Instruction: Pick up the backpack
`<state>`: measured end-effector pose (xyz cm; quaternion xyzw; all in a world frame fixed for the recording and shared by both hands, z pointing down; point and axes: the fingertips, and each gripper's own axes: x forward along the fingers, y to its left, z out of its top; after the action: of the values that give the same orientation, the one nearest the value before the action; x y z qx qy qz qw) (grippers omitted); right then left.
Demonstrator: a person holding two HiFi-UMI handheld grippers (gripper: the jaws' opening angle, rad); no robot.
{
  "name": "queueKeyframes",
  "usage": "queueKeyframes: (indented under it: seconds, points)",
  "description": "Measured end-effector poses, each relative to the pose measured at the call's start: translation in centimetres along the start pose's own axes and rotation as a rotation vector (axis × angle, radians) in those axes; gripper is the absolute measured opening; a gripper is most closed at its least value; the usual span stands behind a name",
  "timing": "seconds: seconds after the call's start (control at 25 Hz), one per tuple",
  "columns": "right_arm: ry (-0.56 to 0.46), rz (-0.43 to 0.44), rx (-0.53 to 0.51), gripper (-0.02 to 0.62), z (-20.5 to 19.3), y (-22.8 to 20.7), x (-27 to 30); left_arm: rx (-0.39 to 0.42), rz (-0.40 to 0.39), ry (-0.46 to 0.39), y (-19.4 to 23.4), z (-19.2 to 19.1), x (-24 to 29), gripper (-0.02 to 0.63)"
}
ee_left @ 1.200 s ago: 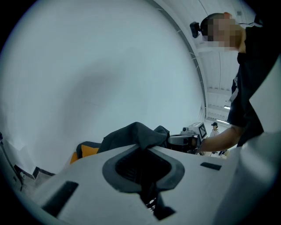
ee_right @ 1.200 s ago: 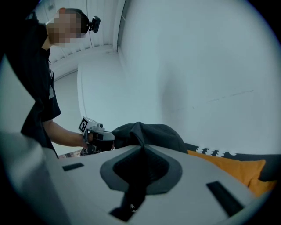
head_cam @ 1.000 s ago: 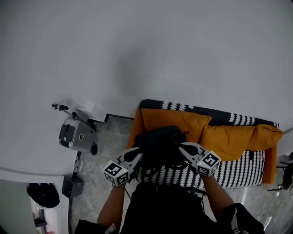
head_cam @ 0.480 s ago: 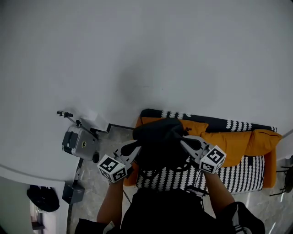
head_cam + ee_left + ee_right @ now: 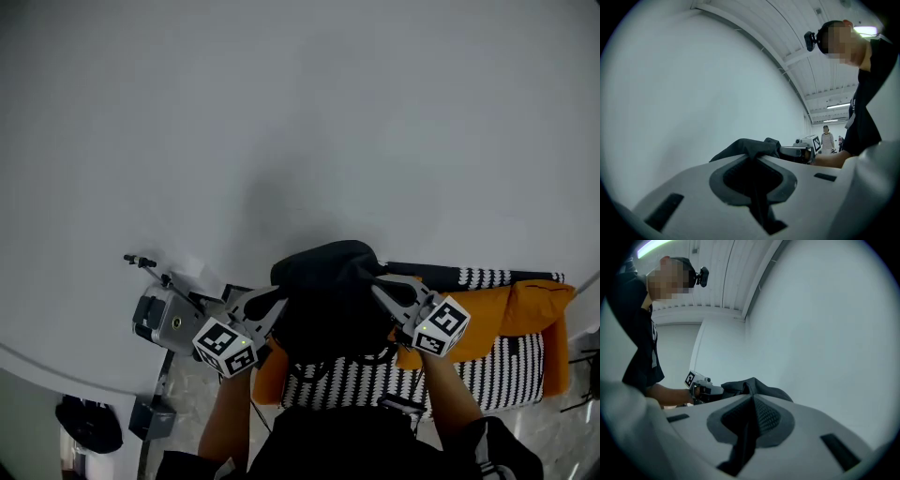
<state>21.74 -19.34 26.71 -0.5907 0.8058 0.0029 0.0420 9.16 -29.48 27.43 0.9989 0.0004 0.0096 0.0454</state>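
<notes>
Backpack: black, soft woven fabric, slumped into a rounded lump with a creased top. It hangs in the air between your two grippers, above the sofa and clear of it. A dark strap loop dangles under it.

Left gripper: jaws clamped together on a fold of the black cloth. In the left gripper view the fabric runs pinched down the slot between the pale grey, smooth plastic jaws.

Right gripper: the same state, jaws closed on a fold of the bag's other side. A mesh-like weave shows in the dark pad recess. Each gripper carries a cube with black-and-white square markers.

Around:
- The sofa has a cover in black and white stripes with a jagged edge.
- Plump orange cushions lie along its back, and one is partly hidden behind the backpack.
- A plain matt white wall fills the upper part of the head view.
- To your left, a boxy grey machine with rounded corners stands on the speckled stone floor, close to the left gripper.
- Lower left: a small black box and a limp black bag.

A person in a striped top stands far off, small in the left gripper view.
</notes>
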Motion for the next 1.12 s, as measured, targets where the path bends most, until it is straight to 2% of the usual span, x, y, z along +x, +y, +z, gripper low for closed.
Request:
queueKeyframes:
  seconds: [0.4,0.72,1.12]
  points:
    - [-0.024,0.009,-0.097,0.034,5.9,0.5,0.4,0.035,-0.023,-0.076,0.4,6.3,0.4,0.035]
    - [-0.07,0.018,-0.137,0.034,10.6,1.0,-0.8,0.079,-0.045,-0.128,-1.3,11.5,0.8,0.035]
    - [-0.125,0.033,-0.18,0.034,14.4,1.6,-1.6,0.114,-0.069,-0.169,-2.2,15.4,1.2,0.035]
